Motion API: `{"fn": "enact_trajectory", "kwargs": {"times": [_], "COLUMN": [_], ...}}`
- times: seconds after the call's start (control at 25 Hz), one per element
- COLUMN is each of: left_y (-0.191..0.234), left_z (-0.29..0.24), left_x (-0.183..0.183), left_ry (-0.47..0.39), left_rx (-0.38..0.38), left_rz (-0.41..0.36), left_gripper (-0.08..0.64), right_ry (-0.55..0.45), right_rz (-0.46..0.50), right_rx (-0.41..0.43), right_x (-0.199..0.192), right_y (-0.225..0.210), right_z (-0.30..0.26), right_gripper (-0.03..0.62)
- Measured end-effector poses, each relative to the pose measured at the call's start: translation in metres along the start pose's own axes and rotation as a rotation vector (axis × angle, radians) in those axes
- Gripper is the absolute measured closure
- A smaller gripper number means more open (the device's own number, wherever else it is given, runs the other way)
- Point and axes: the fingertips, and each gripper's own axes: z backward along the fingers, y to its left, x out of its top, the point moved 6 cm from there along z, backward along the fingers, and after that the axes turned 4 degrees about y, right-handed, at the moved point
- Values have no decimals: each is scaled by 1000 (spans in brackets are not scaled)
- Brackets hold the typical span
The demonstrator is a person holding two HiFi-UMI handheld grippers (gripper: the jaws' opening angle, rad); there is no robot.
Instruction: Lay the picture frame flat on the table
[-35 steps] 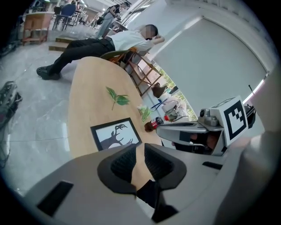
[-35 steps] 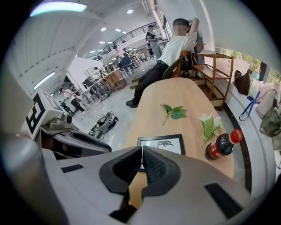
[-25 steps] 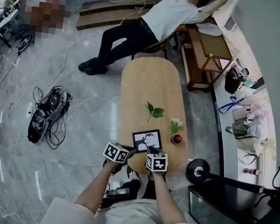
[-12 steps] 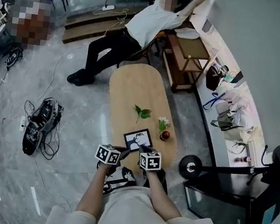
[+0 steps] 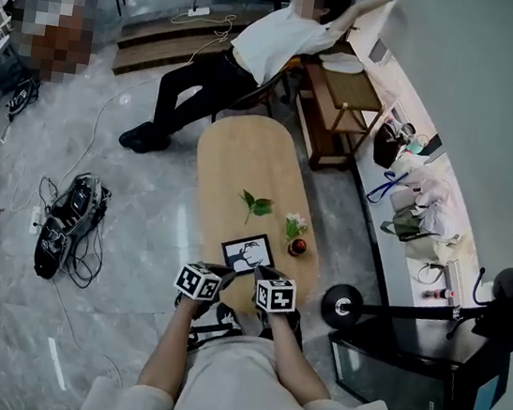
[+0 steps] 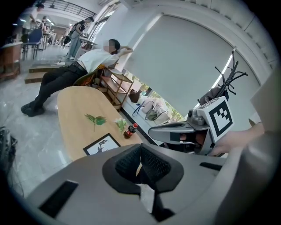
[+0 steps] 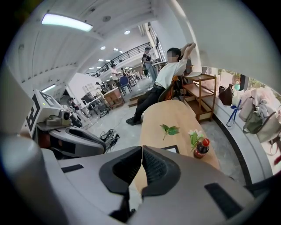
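A black picture frame (image 5: pixel 248 252) with a dark drawing on white lies flat near the close end of the long wooden table (image 5: pixel 243 164). It shows as well in the left gripper view (image 6: pixel 102 144); in the right gripper view only its corner (image 7: pixel 171 149) peeks over the jaws. My left gripper (image 5: pixel 211 276) and right gripper (image 5: pixel 263 277) hover side by side just short of the frame, both shut and holding nothing. The jaws meet with pads touching, seen in the left gripper view (image 6: pixel 140 165) and the right gripper view (image 7: pixel 142 167).
A leafy green sprig (image 5: pixel 257 204), a small bunch of flowers (image 5: pixel 293 224) and a little red-capped dark bottle (image 5: pixel 297 247) lie beyond the frame. A person (image 5: pixel 250 52) sits at the table's far end. Cables and gear (image 5: pixel 63 220) sit on the floor at left; a stand (image 5: pixel 344 306) is at right.
The head view has shifted, so the table and frame sit a little higher and further left in the picture. Both grippers stay shut in front of the frame.
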Motion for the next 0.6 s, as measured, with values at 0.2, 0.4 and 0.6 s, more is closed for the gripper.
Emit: {"fn": "enact_trajectory", "kwargs": {"times": [0.2,0.4,0.6], "left_y": [3,4,7], "left_z": [-1,-3,-3], "left_x": [5,5,3], "left_ry": [-8,1,4], "left_rx": [15,21,19], "left_rz": [-4,-8,-5], "left_gripper": [538,538,538], "right_ry": [6,0,4], "right_rz": [4,7,13], "right_rx": [-9,-14,-12], "right_x": [2,4,4], "right_y": [-2,-3,1], "right_z": [0,1,-3], "right_gripper": [560,560,560]}}
